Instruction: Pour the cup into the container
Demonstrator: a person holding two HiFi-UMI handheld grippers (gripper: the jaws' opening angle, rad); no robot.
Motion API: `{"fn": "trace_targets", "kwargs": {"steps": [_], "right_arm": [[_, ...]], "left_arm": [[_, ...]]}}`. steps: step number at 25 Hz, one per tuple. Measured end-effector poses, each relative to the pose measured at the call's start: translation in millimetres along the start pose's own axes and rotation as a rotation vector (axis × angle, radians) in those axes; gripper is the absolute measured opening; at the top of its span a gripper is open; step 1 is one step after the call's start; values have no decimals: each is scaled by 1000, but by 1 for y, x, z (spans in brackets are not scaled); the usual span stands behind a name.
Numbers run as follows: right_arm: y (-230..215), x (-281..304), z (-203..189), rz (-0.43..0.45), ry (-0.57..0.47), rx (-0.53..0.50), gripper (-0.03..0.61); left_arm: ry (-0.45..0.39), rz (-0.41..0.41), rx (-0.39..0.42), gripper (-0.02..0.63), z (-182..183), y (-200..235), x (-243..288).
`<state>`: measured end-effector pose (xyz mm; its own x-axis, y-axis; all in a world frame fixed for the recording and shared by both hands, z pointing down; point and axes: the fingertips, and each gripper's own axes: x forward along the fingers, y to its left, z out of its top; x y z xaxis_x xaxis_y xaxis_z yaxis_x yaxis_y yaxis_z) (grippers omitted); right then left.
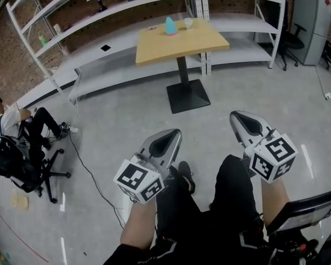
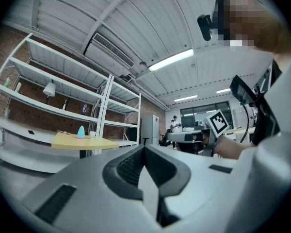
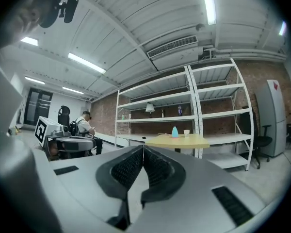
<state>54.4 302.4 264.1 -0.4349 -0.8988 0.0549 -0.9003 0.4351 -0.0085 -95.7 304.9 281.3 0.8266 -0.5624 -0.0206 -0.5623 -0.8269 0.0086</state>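
The left hand-held gripper point(image 1: 171, 138) and the right hand-held gripper point(image 1: 244, 120), above the person's legs point(image 1: 231, 186), both have jaws pressed together on nothing. Well beyond them on the yellow bench point(image 1: 204, 43) the turquoise container point(image 1: 170, 25) stands just left of the clear cup point(image 1: 188, 22). Only the head view shows the bench's black foot point(image 1: 187, 95); the gripper views show ceiling lights point(image 3: 208, 4) instead.
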Motion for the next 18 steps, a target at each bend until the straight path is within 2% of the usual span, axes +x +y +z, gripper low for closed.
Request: {"fn": "trace_targets", "kwargs": {"steps": [3,10,14,18], "right_arm": [[-35,34,8,-10,-10,2,0],[-104,123,6,10,-15,27,2],[-150,178,19,9,-38,12,2],[-196,234,22,-2,-41,0,2]], "left_arm": [[-10,6,28,0,11,32,34],[5,39,33,2,13,114,114],[28,28,35,2,14,163,170],[16,26,42,2,16,210,217]]}}
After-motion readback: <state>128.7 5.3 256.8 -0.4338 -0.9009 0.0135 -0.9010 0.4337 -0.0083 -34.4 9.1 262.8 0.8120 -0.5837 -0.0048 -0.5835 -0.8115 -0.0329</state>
